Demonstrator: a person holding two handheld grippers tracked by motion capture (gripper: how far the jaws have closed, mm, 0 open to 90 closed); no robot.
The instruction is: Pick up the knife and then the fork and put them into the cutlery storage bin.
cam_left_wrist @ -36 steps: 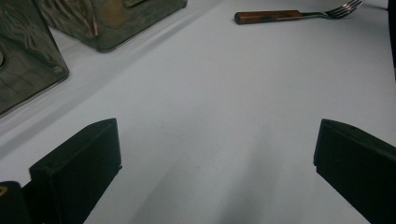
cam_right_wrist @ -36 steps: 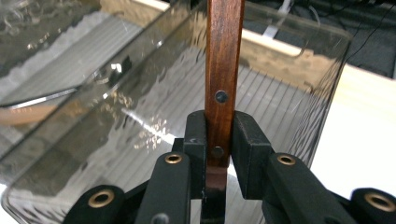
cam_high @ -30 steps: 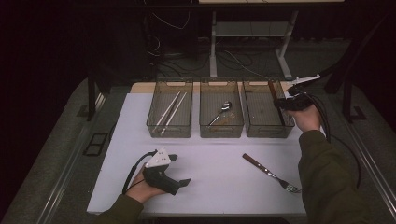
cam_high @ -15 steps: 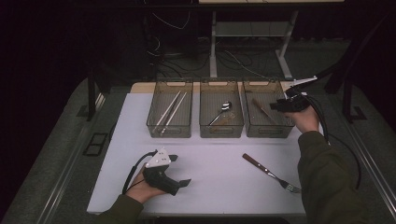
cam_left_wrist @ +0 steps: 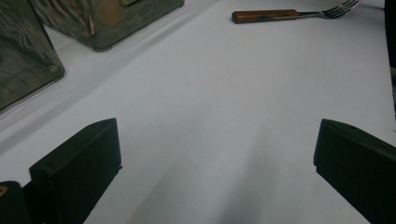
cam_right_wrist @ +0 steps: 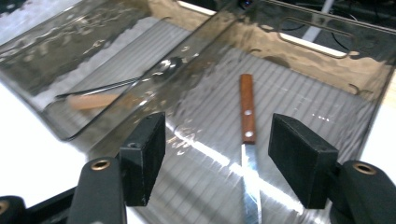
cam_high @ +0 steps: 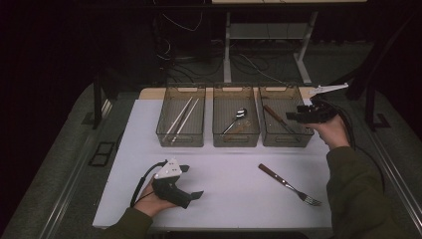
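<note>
Chopsticks [cam_high: 181,118], spoon [cam_high: 236,119], perhaps cables [cam_high: 179,25] behind.

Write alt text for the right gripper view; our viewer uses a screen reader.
The right gripper, jaws open, hovers over a clear bin where a wooden-handled knife lies flat. The next bin holds a spoon.

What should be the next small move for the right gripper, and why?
Probably draw the right gripper back from the right bin toward the fork on the table. The knife lies on the bin's floor, the jaws have just been opening with nothing between them, and the fork lies unsorted.
</note>
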